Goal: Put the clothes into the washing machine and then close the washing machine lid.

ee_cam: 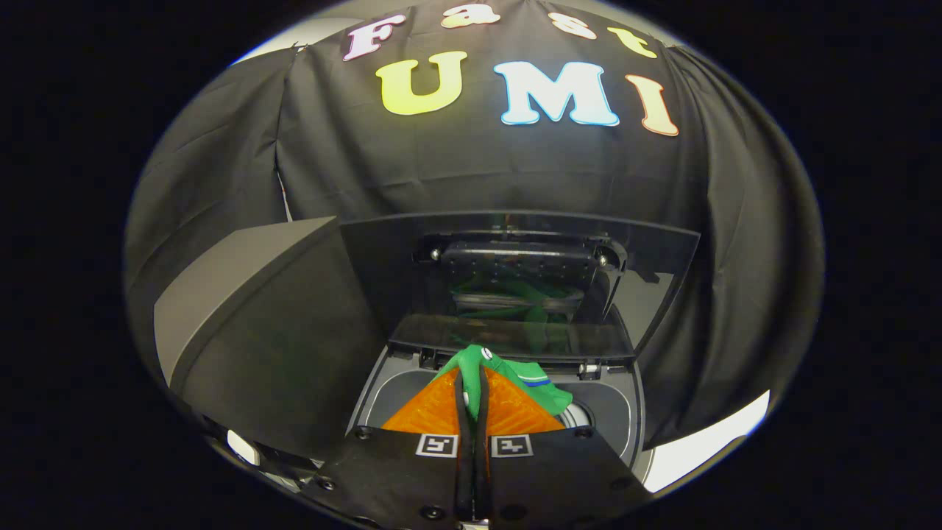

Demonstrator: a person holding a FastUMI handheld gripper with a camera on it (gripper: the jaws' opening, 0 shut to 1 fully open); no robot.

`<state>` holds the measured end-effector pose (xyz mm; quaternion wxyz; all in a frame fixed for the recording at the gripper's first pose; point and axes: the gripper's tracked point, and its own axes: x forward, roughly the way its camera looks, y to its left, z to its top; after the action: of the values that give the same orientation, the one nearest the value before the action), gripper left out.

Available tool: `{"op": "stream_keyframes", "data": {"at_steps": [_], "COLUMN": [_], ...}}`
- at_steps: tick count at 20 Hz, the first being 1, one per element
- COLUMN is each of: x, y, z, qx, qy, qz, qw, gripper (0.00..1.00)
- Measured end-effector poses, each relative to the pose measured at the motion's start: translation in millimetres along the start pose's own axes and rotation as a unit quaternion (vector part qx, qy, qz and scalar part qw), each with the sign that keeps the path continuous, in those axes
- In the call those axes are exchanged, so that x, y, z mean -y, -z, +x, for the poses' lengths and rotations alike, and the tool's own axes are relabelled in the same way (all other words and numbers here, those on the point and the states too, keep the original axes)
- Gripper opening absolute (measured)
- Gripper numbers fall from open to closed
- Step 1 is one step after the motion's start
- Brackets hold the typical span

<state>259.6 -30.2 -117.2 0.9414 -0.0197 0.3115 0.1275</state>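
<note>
Fingers (472, 386) pinching green garment (515, 379)

One washing machine (618, 412) stood with one lid (515, 294) raised; one green garment (515, 375) hung pinched in one gripper (472, 383) above its opening.

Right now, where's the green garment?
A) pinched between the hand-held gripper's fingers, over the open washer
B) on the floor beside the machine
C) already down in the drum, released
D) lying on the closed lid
A: the hand-held gripper has both fingers pressed together on the green garment, which hangs just ahead of them above the washing machine opening, with the lid raised behind it.
</note>
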Motion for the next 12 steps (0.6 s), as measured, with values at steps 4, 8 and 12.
{"op": "stream_keyframes", "data": {"at_steps": [4, 8, 12], "x": [-1, -1, 10], "y": [19, 38, 27], "z": [11, 17, 18], "qx": [-0.015, -0.034, -0.005], "qy": [0.002, 0.0, 0.028], "qz": [0.001, 0.011, 0.01], "qw": [1.0, 0.999, 1.0], "gripper": [0.03, 0.37, 0.98]}}
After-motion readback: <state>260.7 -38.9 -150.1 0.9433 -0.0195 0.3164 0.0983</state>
